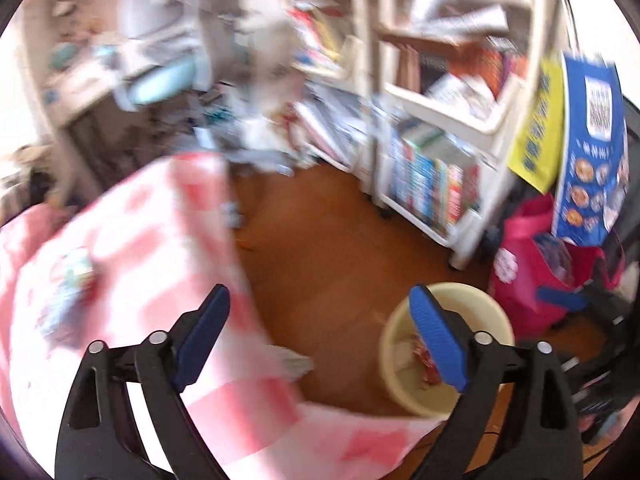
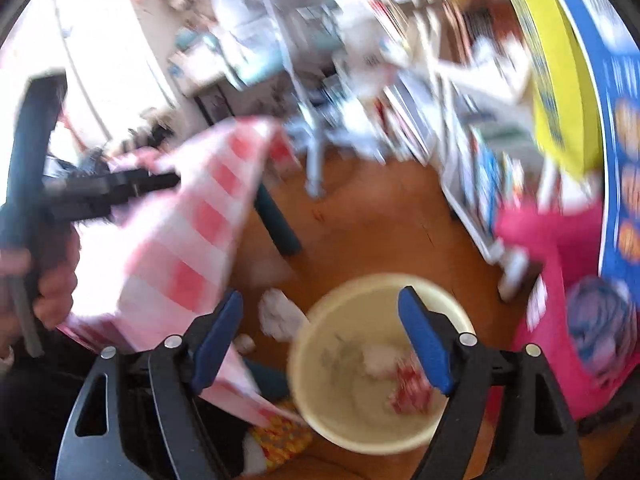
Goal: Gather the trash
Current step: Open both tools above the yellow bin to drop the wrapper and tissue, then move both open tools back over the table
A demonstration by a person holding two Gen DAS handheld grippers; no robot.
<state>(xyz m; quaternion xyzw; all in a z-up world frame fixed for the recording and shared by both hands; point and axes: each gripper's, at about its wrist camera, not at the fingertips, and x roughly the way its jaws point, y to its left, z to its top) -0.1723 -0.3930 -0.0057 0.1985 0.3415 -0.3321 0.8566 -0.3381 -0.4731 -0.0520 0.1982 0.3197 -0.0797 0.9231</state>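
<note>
Wooden floor (image 1: 340, 240); both jaws wide, empty; only the right view shows crumpled paper (image 2: 280, 316) beside bin (image 2: 320, 408).

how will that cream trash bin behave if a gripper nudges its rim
The cream trash bin looks like thin plastic holding only a few scraps, so probably light. It stands on smooth wood floor, so it would likely slide, or tip if pushed high.

A bin (image 2: 360, 364) is standing on the floor (image 2: 360, 220), with crumpled wrappers (image 2: 408, 388) lying inside it. A checked cloth (image 2: 192, 248) is hanging just left of the bin. A wad of paper (image 2: 280, 316) is lying on the floor between them. Shelves (image 1: 440, 128) are standing behind, with a bag (image 1: 532, 276) sitting right of the bin.
</note>
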